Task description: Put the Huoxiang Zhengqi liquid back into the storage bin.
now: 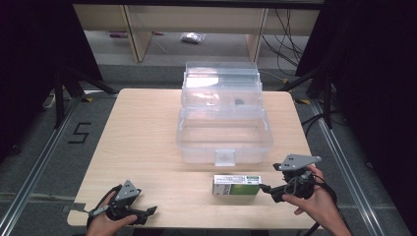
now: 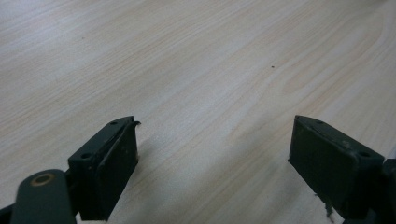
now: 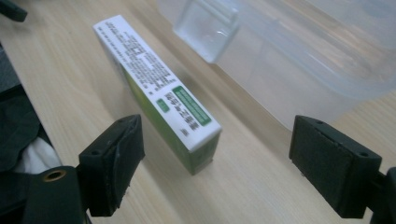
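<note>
I'm lining my right gripper (image 1: 266,188) up on the carton (image 1: 236,185), which is lying on the table (image 1: 142,142) just in front of the clear bin (image 1: 224,139), below its front latch (image 1: 225,157). As I'm judging it, the work is only at its start: the carton is not yet gripped, nothing is lifted, and the bin, standing with its lid up, is looking empty apart from a small dark thing I cannot make out. What is left is closing on the carton, raising it and, I am guessing, setting it inside. In the right gripper view the jaws are standing wide apart, with the carton's near end (image 3: 201,144) sitting between them but a little ahead, touching neither pad. The carton is resting on a narrow long side, its long axis running left to right across the table, roughly parallel to the bin's front wall, one short end pointing at my right gripper. My left gripper (image 1: 152,210) is waiting near the table's front left edge, well apart from the carton, its jaws also spread wide over bare wood.
</note>
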The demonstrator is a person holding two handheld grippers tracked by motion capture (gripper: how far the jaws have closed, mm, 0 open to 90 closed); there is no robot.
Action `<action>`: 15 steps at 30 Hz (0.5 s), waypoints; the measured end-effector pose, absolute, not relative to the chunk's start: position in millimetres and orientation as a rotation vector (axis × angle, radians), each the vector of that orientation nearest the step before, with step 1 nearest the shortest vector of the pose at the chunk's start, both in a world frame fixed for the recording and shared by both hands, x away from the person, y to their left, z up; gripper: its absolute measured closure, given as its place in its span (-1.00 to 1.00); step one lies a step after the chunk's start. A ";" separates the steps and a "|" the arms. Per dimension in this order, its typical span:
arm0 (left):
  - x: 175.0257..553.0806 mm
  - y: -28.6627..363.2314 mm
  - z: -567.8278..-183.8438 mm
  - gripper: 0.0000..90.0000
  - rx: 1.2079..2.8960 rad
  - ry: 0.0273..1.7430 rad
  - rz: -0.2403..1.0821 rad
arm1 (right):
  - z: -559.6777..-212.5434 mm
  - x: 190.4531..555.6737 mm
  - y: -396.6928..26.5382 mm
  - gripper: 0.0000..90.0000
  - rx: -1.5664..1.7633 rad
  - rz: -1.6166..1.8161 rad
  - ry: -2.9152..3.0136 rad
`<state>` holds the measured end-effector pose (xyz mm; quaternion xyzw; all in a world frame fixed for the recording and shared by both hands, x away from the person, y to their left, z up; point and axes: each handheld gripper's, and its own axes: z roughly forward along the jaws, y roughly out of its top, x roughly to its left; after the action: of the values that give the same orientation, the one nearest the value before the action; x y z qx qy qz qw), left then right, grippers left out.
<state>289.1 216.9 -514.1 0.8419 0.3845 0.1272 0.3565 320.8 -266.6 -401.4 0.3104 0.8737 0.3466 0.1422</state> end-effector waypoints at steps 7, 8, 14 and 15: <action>289.1 216.7 -514.4 -0.67 2.169 1.000 0.323 | -394.1 326.3 -245.8 -0.55 0.766 0.920 2.614; 289.2 217.1 -514.1 -0.67 2.174 0.994 0.329 | -395.7 327.6 -241.9 -0.55 0.755 0.930 2.606; 289.6 217.4 -513.9 -0.67 2.181 0.993 0.325 | -397.8 333.7 -224.3 -0.55 0.687 0.847 2.677; 289.1 217.0 -514.1 -0.67 2.173 0.989 0.323 | -398.1 335.4 -220.9 -0.55 0.683 0.828 2.692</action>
<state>289.1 217.0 -514.1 0.8422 0.3832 0.1252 0.3580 335.4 -220.9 -398.1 0.2340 0.9220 0.2837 0.1214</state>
